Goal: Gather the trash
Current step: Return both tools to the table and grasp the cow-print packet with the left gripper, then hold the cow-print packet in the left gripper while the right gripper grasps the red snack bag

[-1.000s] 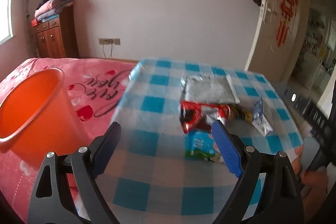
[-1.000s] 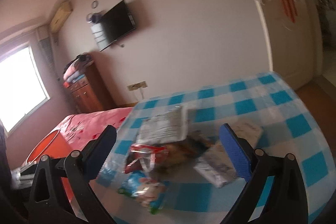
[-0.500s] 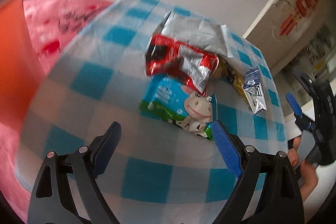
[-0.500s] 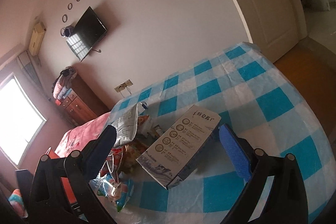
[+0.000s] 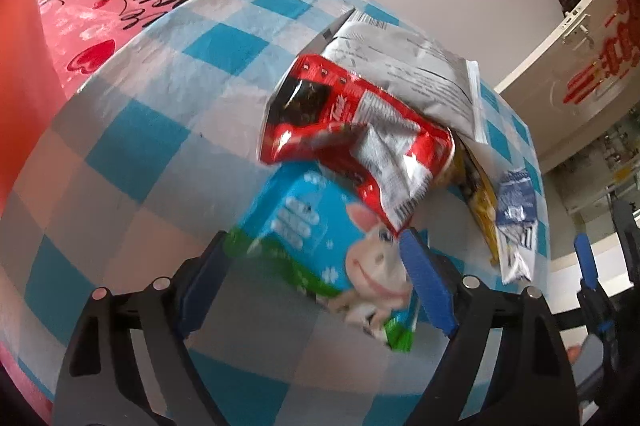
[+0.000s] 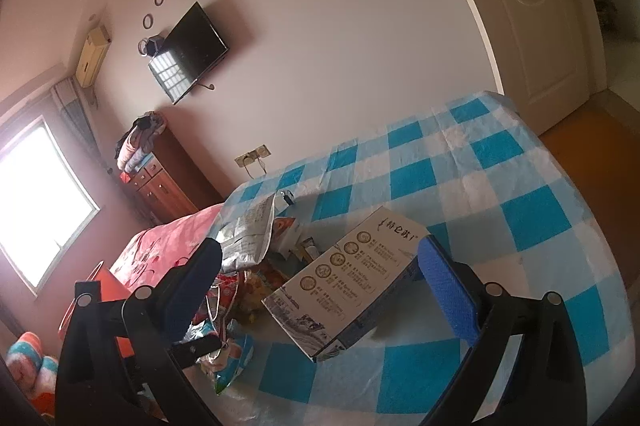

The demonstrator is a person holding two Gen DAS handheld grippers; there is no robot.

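The blue cow-print packet (image 5: pixel 320 246) lies at the near edge of the checked tablecloth (image 5: pixel 160 130), between the wide, slightly narrowing jaws of the left gripper (image 5: pixel 316 282), which press on nothing; a red wrapper (image 5: pixel 352 130) overlaps its far side, under a silver bag (image 5: pixel 404 66). Only the right wrist view shows the carton (image 6: pixel 352 278) lying between the right gripper's (image 6: pixel 320 274) spread, empty jaws, right of the wrapper pile.

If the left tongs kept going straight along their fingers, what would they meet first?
Most likely the blue and green cow-print snack packet, lying between the open left tongs; the crumpled red foil wrapper lies farther on. Depth is uncertain.
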